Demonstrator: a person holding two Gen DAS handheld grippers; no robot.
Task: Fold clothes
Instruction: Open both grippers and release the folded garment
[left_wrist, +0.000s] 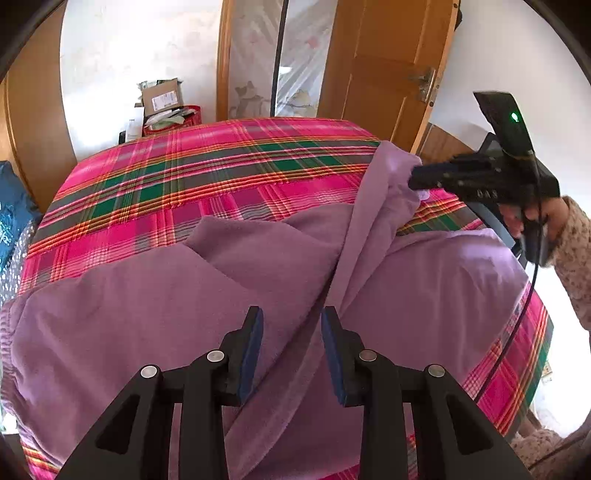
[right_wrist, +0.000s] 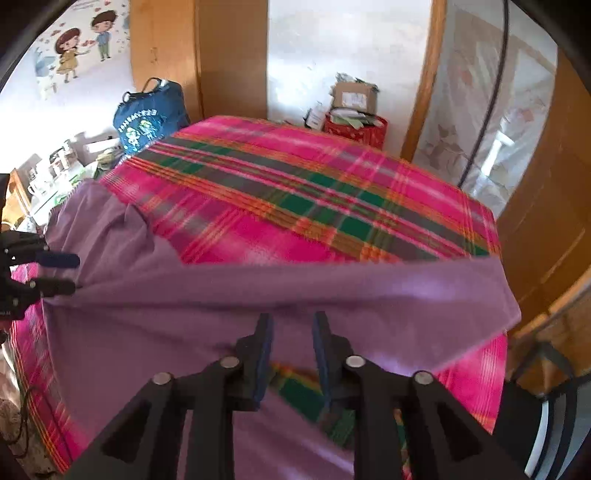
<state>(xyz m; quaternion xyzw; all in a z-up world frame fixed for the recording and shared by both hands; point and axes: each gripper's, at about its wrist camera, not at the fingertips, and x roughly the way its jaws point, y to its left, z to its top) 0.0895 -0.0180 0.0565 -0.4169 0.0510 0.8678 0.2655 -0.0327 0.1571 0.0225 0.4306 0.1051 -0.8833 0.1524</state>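
Item: 1 purple fleece garment (left_wrist: 155, 302), spread rumpled over the pink plaid bedspread (left_wrist: 207, 162). Your left gripper (left_wrist: 291, 350) and right gripper (right_wrist: 292, 350): both part-open above it, gripping nothing.

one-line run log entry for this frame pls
task: fold clothes | left gripper: open, above purple garment | right gripper: open | garment on plaid cover, partly folded

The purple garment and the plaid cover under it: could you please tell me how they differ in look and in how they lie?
The purple garment is one plain colour; the plaid cover is pink crossed by green, grey and orange stripes. The purple garment lies rumpled, with folds and a raised ridge, while the plaid cover is spread flat. The garment lies across only the near part of the bed; the cover shows on every side of it. Both are cloth.
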